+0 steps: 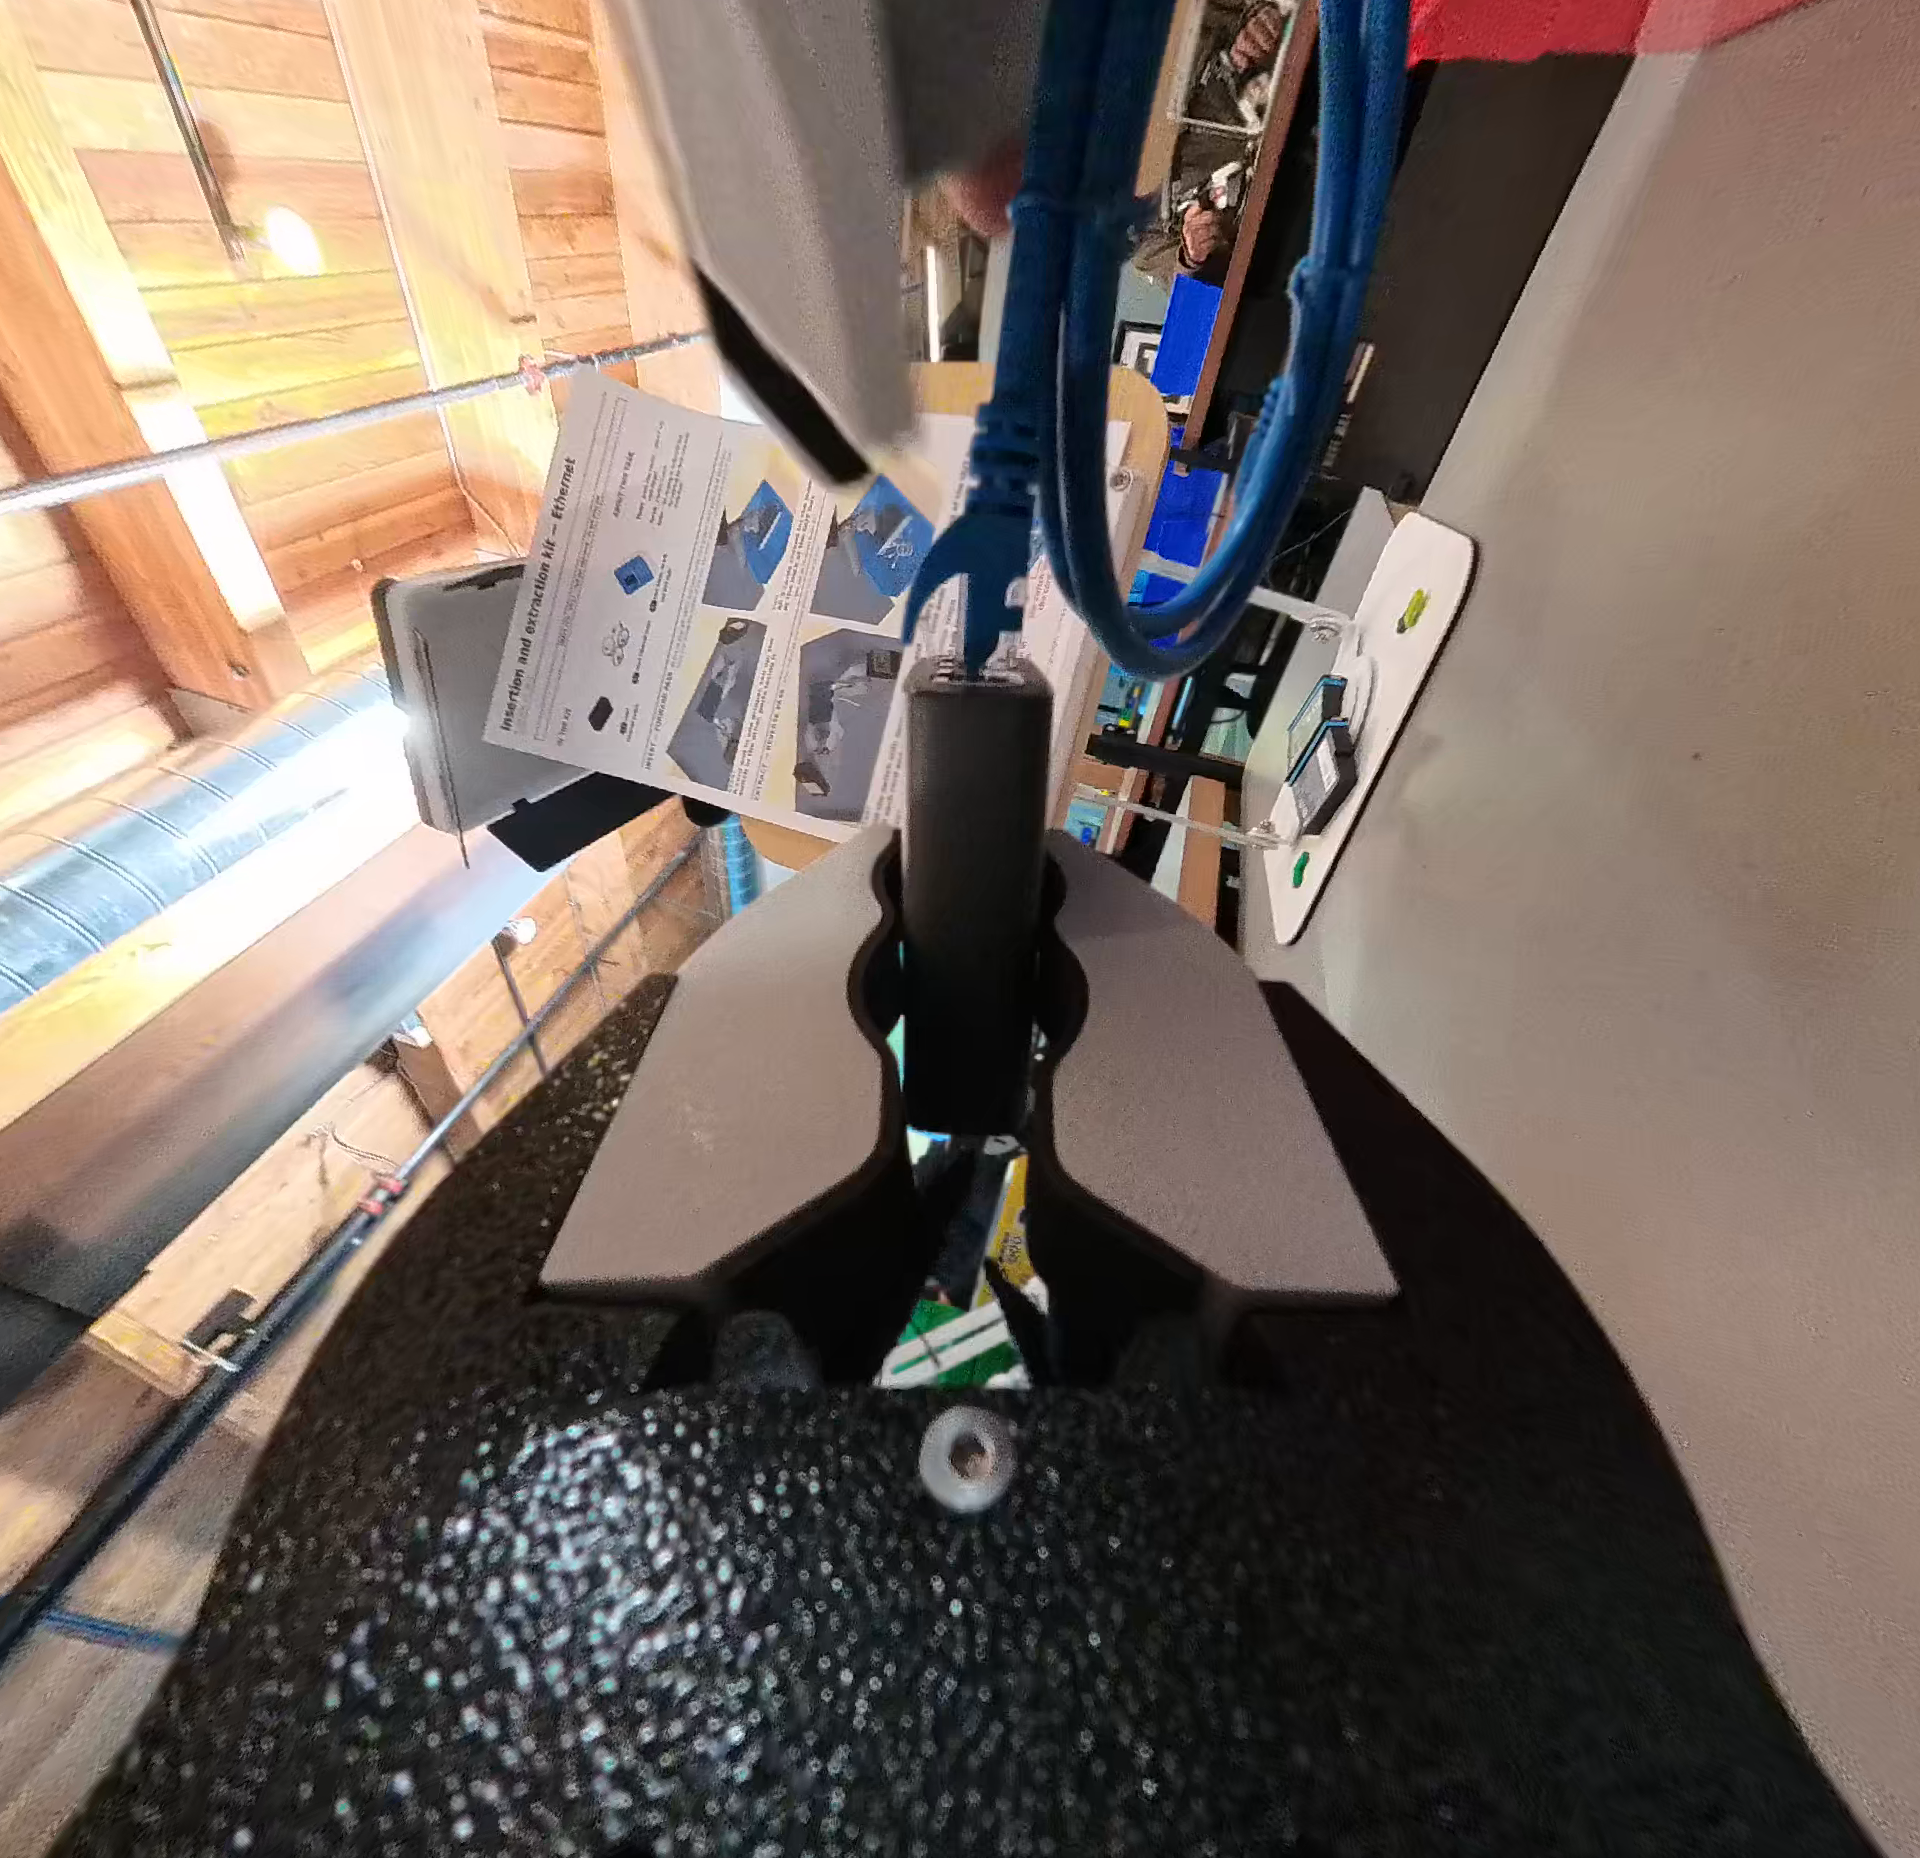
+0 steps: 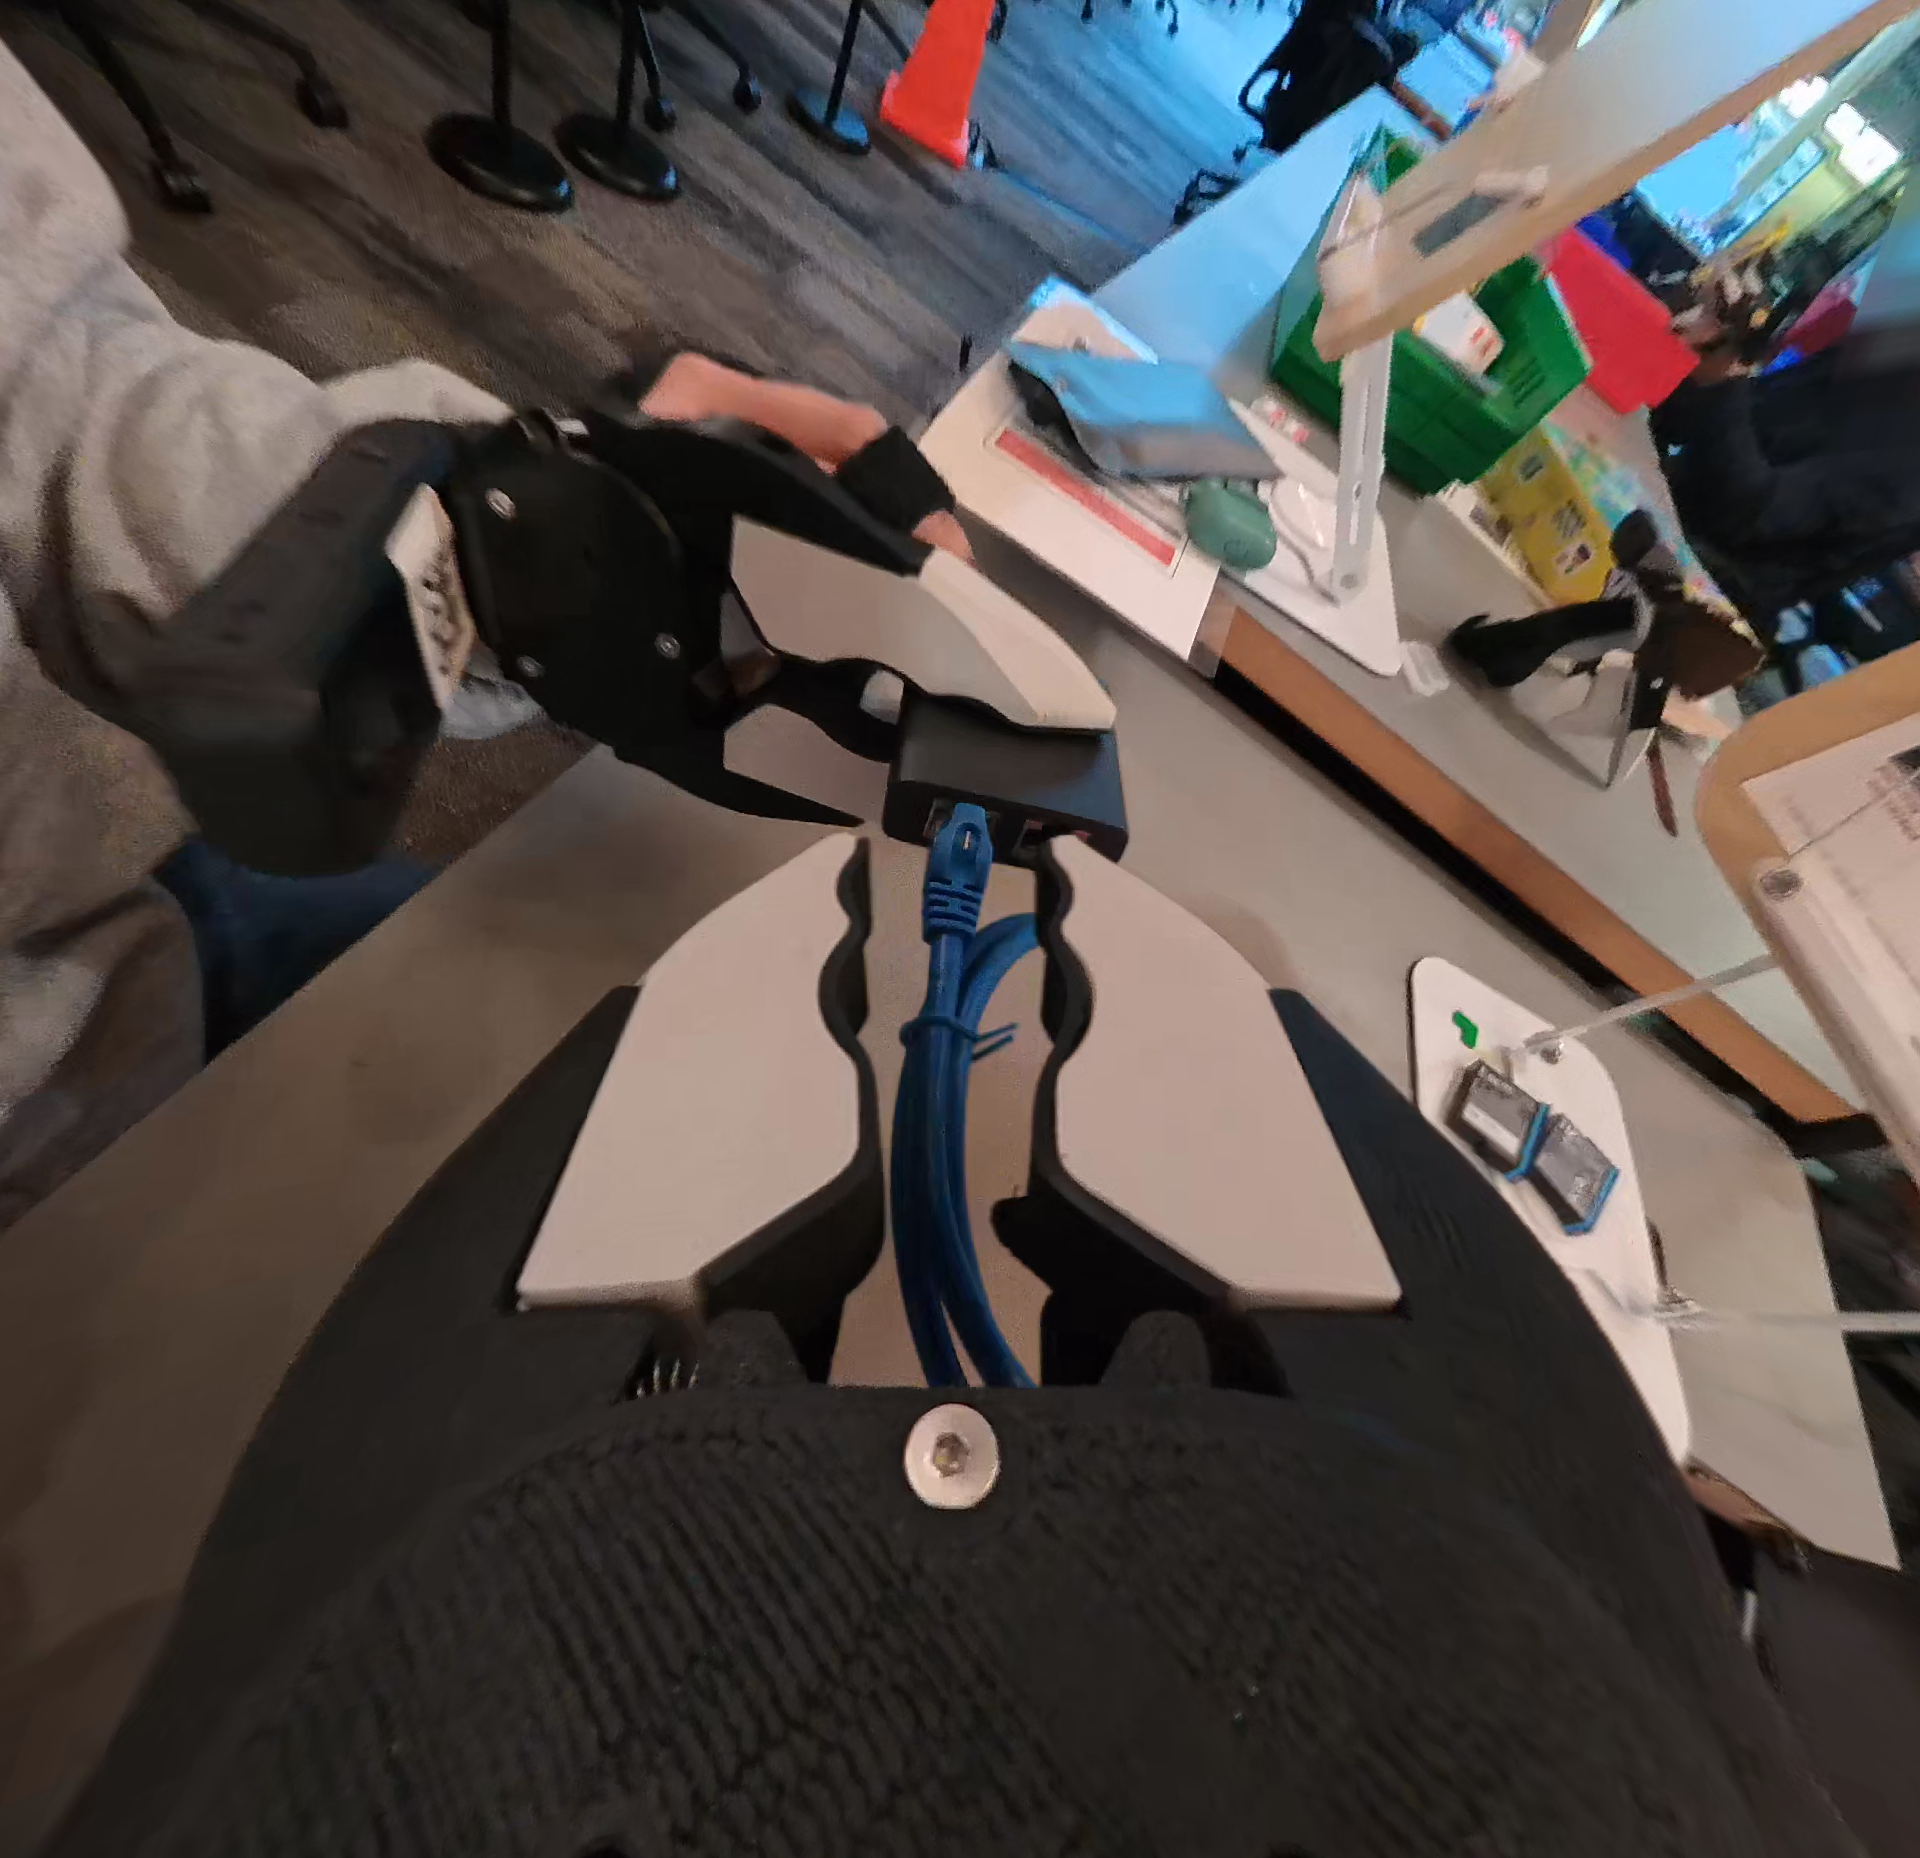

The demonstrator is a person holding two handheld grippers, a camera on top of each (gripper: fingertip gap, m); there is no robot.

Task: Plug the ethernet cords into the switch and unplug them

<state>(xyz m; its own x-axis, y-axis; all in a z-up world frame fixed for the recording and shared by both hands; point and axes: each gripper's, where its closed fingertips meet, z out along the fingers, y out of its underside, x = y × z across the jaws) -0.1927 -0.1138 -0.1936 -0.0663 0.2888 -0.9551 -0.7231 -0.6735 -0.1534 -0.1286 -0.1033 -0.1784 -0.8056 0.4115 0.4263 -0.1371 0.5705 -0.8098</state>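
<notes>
- The left gripper (image 1: 971, 935) is clamped on the small black plastic box-shaped switch (image 1: 975, 852), its grey fingers (image 1: 769, 1029) pressing on both flat faces, and carries it off the grey table (image 2: 436, 1019); the port face points away from the hand.
- The switch looks light and rigid with smooth sides, so I judge it could twist in a loose hold; gripping well back from the ports, as here, seems soundest.
- The blue ethernet cord (image 2: 951, 1133), bundled with a thin tie, has its blue booted plug (image 2: 961, 863) at a left-hand port of the switch; whether it is fully seated is not clear.
- The right gripper (image 2: 951, 873) is spread open, the cord running between its fingers (image 2: 1153, 1070) with daylight on both sides, so nothing is held.
- The cord looks limp and springy, the plug's latch tab fragile; the ribbed boot just behind the plug is probably the best place to pinch.
</notes>
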